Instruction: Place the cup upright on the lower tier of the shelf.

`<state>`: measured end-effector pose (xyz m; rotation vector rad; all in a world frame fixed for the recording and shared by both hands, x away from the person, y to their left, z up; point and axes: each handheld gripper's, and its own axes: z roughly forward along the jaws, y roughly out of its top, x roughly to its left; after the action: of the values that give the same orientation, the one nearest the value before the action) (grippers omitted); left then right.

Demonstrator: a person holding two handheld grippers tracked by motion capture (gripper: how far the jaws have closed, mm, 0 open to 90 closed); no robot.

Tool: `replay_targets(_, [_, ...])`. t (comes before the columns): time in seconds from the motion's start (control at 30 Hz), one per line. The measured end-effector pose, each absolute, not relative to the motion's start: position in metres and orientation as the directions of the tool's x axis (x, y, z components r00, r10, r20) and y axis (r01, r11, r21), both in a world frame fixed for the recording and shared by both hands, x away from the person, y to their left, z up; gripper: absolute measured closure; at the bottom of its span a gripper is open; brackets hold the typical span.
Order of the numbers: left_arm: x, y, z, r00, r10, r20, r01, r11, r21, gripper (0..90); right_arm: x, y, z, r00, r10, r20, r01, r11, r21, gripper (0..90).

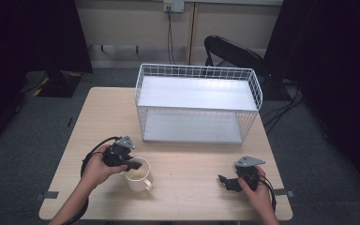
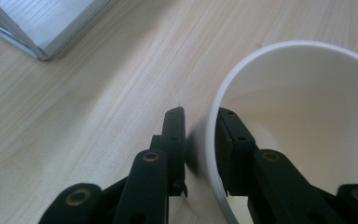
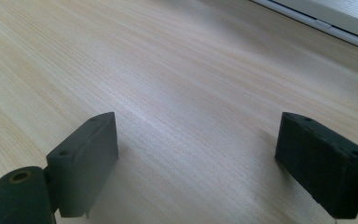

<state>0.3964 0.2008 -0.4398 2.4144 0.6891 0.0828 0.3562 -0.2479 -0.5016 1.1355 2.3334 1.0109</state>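
The left gripper (image 2: 200, 140) pinches the rim of the white mug (image 1: 138, 174), near the desk's (image 1: 192, 187) front left edge. Such a thin grip may slip and tip the mug. The right gripper (image 3: 196, 163) rests wide, holding nothing.

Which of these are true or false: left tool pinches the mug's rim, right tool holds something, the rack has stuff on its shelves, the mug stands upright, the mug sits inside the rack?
1. The left tool pinches the mug at its rim: true, one jaw inside, one outside.
2. The right tool holds something: false, its jaws are open over bare table.
3. The wire rack has items on its shelves: false, both are bare.
4. The mug stands upright: true.
5. The mug sits inside the rack: false, it stands on the table in front of it.
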Motion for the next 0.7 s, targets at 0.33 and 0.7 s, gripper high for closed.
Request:
replay_targets(0.33, [0.3948,0.2022,-0.4355,0.857,0.513,-0.038,0.446,-0.704,0.552,81.2,0.3562,-0.2479,-0.5016,-0.615,0.788,-0.006,0.535,0.423,0.732,12.3])
replay_targets(0.7, [0.3959,0.2087,-0.4332,0.809,0.587,-0.043,0.506,-0.656,0.56,82.5,0.3564,-0.248,-0.5016,-0.616,0.788,-0.006,0.535,0.423,0.731,12.3])
